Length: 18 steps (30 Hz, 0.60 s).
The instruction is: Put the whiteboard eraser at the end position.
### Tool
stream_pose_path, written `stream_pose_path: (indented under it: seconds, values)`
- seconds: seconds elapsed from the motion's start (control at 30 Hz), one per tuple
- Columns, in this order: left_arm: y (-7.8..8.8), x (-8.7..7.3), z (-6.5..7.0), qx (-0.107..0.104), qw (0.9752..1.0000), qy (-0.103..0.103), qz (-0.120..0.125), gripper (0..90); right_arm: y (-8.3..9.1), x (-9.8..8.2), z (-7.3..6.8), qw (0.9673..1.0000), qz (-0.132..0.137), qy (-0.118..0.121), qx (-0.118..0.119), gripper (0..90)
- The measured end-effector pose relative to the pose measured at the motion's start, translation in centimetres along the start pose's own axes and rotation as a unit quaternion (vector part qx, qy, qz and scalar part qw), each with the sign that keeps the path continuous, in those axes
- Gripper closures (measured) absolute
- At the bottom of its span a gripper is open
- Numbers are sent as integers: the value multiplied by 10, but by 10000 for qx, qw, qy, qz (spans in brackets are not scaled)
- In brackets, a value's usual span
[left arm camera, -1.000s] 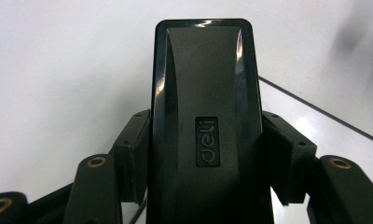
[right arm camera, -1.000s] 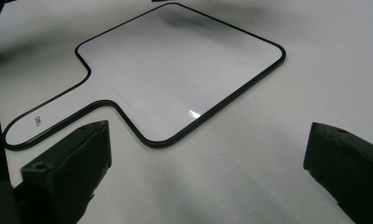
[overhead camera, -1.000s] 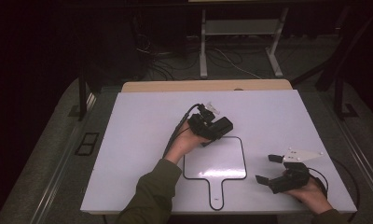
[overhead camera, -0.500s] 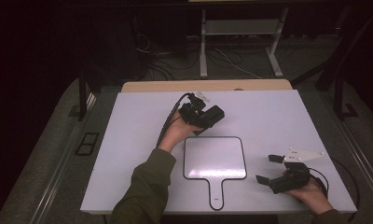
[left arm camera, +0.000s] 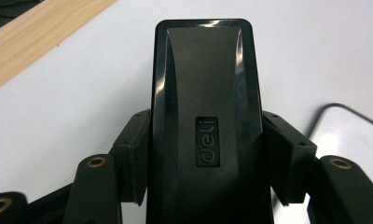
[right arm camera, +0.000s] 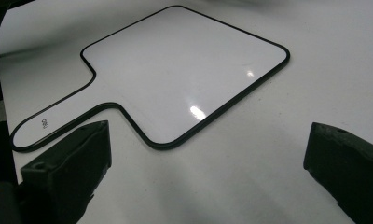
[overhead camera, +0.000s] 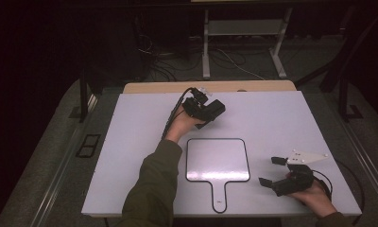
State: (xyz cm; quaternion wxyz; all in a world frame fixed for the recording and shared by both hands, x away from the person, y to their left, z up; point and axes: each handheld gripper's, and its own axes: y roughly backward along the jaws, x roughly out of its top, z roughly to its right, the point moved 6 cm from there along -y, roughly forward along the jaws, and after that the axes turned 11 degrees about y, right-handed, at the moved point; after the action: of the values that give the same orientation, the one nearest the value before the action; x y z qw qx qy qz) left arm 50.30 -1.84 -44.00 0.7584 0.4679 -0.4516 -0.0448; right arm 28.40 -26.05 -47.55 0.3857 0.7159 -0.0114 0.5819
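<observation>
Black eraser: pinched across its long sides by left gripper fingers, carried above the desk at 12 o'clock of the whiteboard paddle; judged light, rigid, glossy, slippery; mid-body hold is advised; right gripper fingers spread, empty, at 4 o'clock.

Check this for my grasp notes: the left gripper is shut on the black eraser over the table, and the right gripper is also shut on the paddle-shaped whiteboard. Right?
Not quite. The right gripper is open and holds nothing: in the right gripper view its jaws stand wide apart, with the paddle-shaped whiteboard lying flat on the table beyond them. The left gripper is indeed shut on the black eraser.
</observation>
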Motion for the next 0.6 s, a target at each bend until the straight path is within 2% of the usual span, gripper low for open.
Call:
stream_pose_path:
  seconds: [0.03,0.07,0.17,0.23,0.27,0.4,0.6]
  values:
    - [-4,0,-2,11,10000,15,-7,390,0,0,-1,10000,-13,1,12,0]
    - [-7,0,-5,22,10000,-75,-34,390,0,0,-1,10000,-12,-1,14,0]
    - [-16,-1,-11,64,9999,8,-126,390,-1,0,0,10000,-5,-16,22,0]
    - [-23,0,-11,22,9999,112,-67,390,0,1,-1,10000,6,-22,25,0]
    - [-25,-1,-13,17,9999,54,-157,390,-1,1,-1,10000,9,-16,33,0]
    - [-35,-1,-12,20,9997,128,-208,390,-1,0,0,10000,2,-24,38,0]
    - [-51,-4,-11,155,9994,116,-303,389,0,0,0,10000,7,-34,39,0]
